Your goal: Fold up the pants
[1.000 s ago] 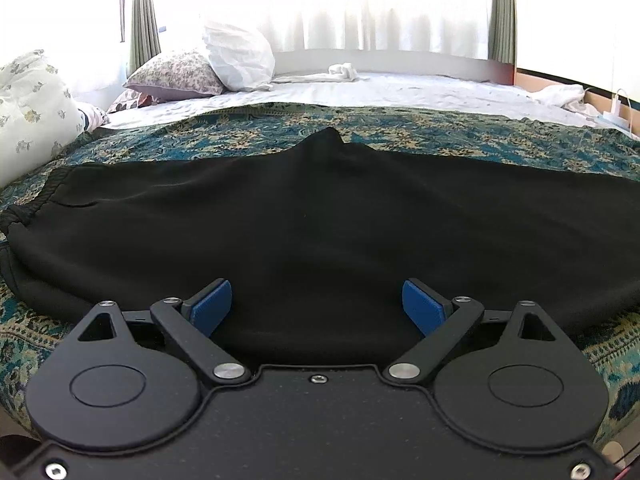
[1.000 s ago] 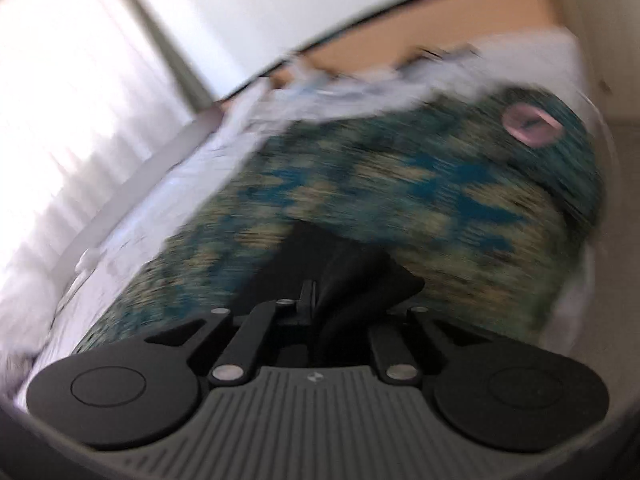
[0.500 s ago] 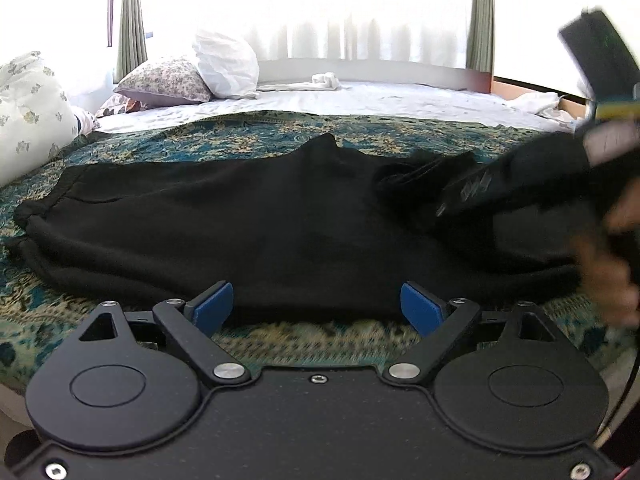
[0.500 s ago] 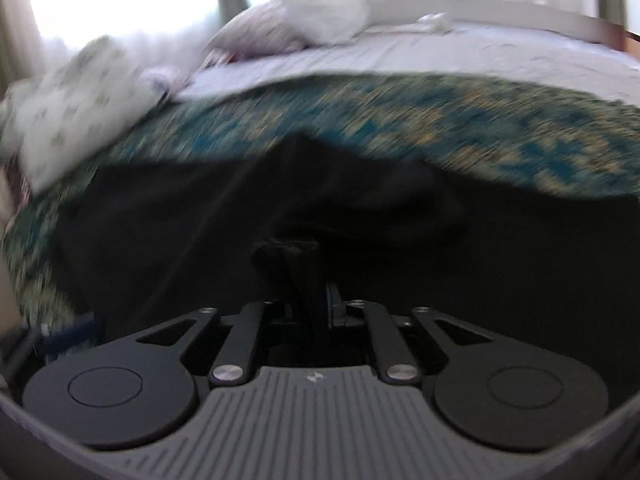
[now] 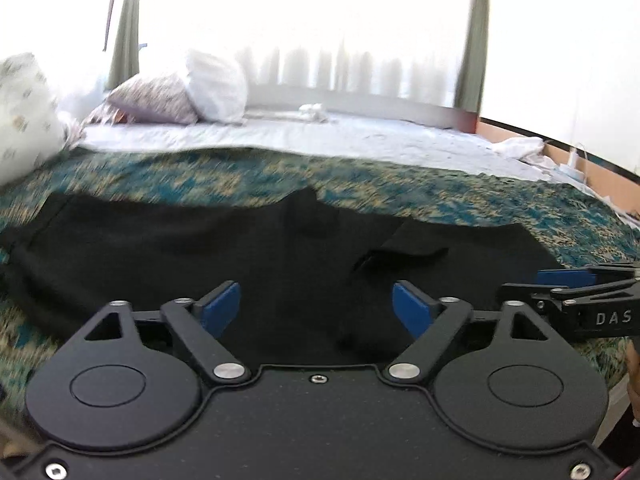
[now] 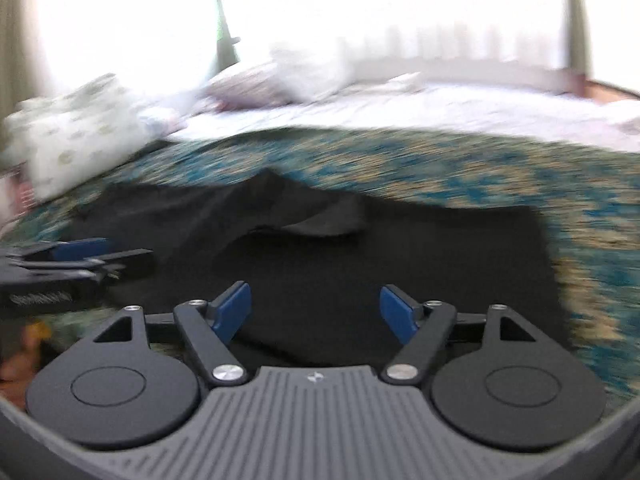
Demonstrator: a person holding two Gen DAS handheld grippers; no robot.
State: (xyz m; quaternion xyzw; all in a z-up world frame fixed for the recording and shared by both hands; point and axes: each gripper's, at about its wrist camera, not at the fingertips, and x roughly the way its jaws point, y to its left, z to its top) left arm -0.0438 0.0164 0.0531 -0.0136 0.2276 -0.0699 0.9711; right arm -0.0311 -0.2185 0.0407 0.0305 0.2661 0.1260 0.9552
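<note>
Lying across the near half of the bed (image 5: 360, 140), on the teal-and-gold patterned cover (image 5: 460, 196), the black pants (image 5: 160, 256) are the thing to judge — a broad dark spread with the leg end already brought over onto the body, its cuff (image 6: 320, 224) resting loosely near the middle and a rumpled ridge showing where the layers meet. The cloth looks like soft, fairly thick knit: light enough for one gripper to lift, limp rather than stiff, so it will likely sag and drag wherever it is not supported, and the matte surface should grip the pads well instead of slipping. Nothing about it is fragile. The best hold is probably a pinch through both layers at an edge or corner — at the folded end on the right, or at the waistband side on the left — not the flat middle, where the pads would only bunch the top layer. The right gripper (image 6: 315, 312) has just been opening and now stands released, its blue pads (image 6: 394, 312) apart over the fabric with nothing pressed between them. The left gripper (image 5: 316, 308) has just been closing somewhat, yet its jaws also stand apart, empty, above the near edge of the pants.
</note>
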